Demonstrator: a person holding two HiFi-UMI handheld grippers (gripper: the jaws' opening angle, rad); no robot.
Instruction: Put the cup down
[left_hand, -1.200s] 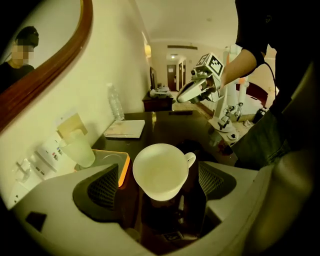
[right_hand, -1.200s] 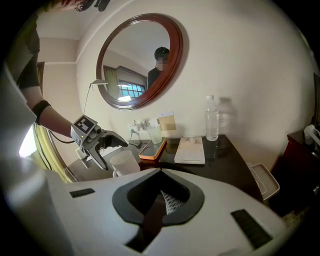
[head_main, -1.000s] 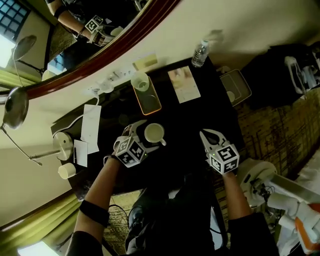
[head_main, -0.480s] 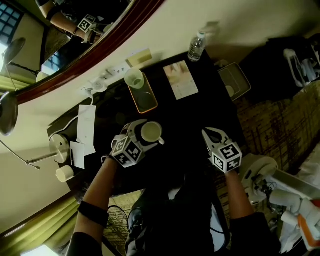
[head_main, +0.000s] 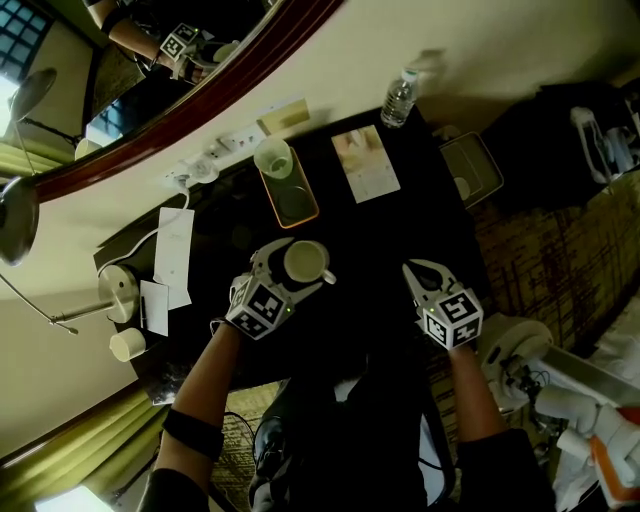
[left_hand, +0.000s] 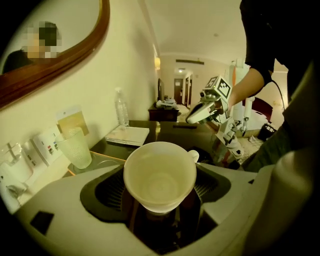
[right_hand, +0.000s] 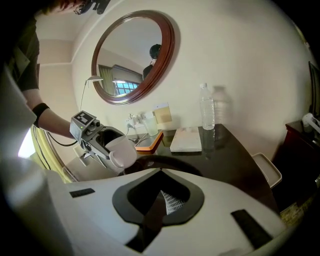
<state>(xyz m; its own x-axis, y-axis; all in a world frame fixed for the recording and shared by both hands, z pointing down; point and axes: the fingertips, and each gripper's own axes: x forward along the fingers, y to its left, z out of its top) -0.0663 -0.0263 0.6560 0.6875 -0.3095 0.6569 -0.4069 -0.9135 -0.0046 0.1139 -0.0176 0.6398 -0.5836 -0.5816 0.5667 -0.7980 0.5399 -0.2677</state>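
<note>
Cup (left_hand: 159, 176): white glazed ceramic, small side handle, tilted just above the dark glossy desk (head_main: 370, 250), toward its near edge.
Left tongs (head_main: 290, 270): jaws just closing, now grasping the cup's lower body.
Right tongs (head_main: 422, 272): clenched, empty, well apart.
Handling: likely light, rigid, slippery, breakable; hold low around the body.

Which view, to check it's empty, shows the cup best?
Left gripper view: it looks straight into the empty cup. The head view shows it small from above; the right gripper view shows only its outside.
</note>
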